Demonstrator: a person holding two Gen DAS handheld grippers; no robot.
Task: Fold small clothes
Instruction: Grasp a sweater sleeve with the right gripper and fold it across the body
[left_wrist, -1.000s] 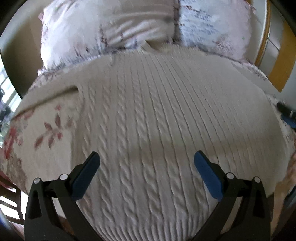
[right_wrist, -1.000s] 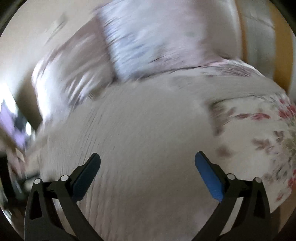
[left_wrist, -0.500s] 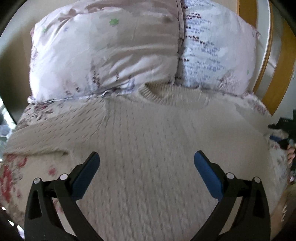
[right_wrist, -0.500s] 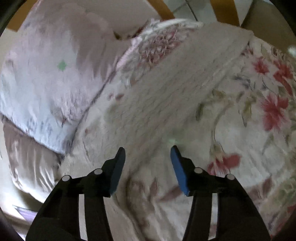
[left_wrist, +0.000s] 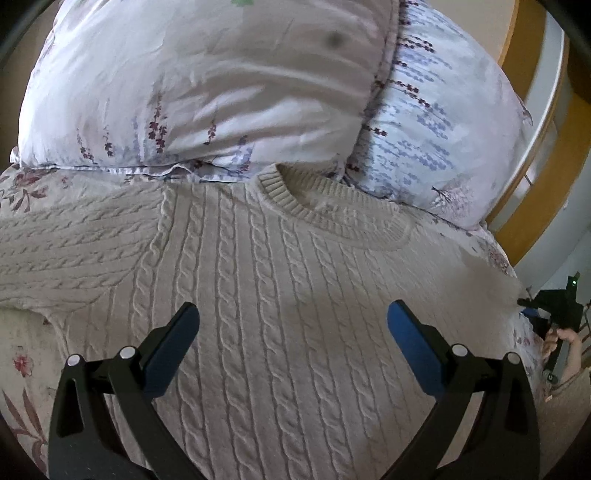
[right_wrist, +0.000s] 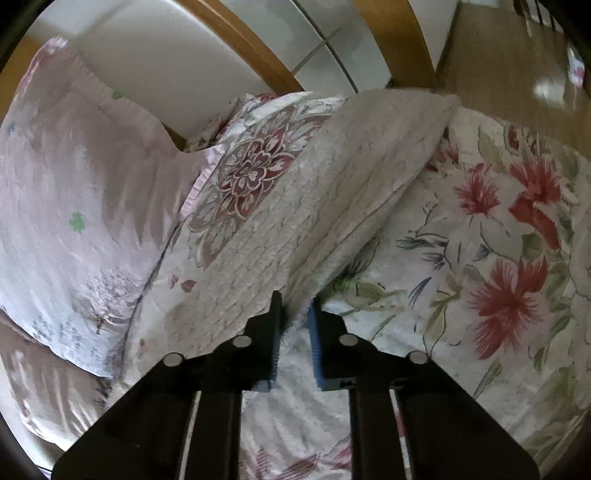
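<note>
The cream sweater (left_wrist: 280, 295) lies flat below the pillows (left_wrist: 207, 92); the left gripper (left_wrist: 293, 325) hovers wide over it, while the right gripper (right_wrist: 295, 314) has just closed, pinching its sleeve (right_wrist: 351, 184).

We see only part of the cable-knit sweater (left_wrist: 280, 280): its hem runs off the bottom of the left wrist view behind the left gripper (left_wrist: 293, 325), and one sleeve is cut by the left edge. In the right wrist view the other sleeve (right_wrist: 332, 206) is smeared, its knit unreadable, and its cuff drops over the bed's far side. The right gripper (right_wrist: 295, 314) hides the pinched cloth. The pillows (left_wrist: 207, 85) lose their tops to the frame
</note>
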